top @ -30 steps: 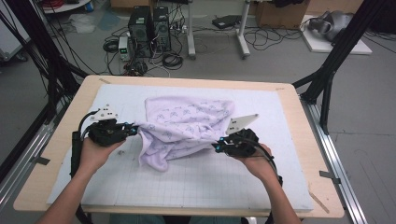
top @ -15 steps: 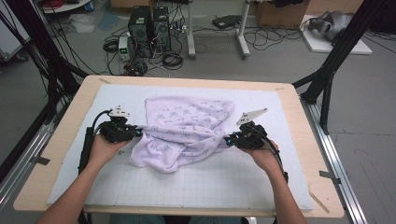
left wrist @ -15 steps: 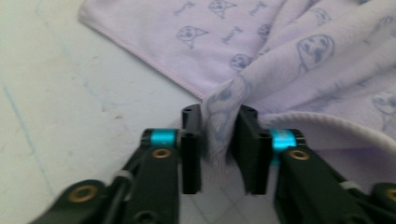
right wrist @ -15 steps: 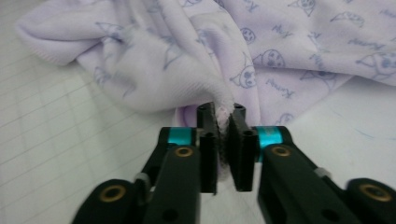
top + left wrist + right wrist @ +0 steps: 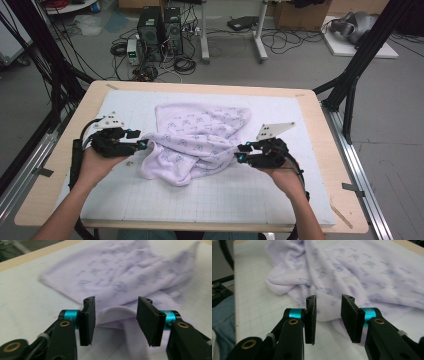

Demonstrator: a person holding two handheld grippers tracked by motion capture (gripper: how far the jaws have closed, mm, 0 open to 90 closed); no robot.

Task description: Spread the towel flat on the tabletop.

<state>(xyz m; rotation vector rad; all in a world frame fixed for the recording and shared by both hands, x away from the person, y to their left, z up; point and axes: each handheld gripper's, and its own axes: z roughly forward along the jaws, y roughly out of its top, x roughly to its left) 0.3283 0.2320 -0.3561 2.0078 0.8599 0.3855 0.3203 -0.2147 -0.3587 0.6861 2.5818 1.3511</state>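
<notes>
letting go at both sides, a person's two hand-held grippers flank a crumpled pale lilac fleece cloth with a small blue print (image 5: 197, 140) on the white gridded mat (image 5: 240, 195) of the pale wooden worktop (image 5: 60, 187). the left gripper (image 5: 141, 145) sits at the cloth's left edge and the right gripper (image 5: 240, 154) at its right edge, each pointing inward at the fabric. in the left gripper view the jaws have just been opening and stand moderately apart, a soft fold of the cloth (image 5: 117, 315) lying between them with neither pad pressing on it. in the right gripper view the jaws have likewise just been opening, to a narrower gap, with a bulge of the cloth (image 5: 329, 312) just beyond the tips and nothing pinched. the cloth lies mid-mat in a loose heap, its far part fairly flat and its near edge rolled under into a rounded lump. judging by this, the step in hand looks like a release between grasps in folding or straightening the cloth. the next move likely calls for picking fresh edges or corners, which the bunched near side partly hides, and closing on a single layer rather than a thick fold.
</notes>
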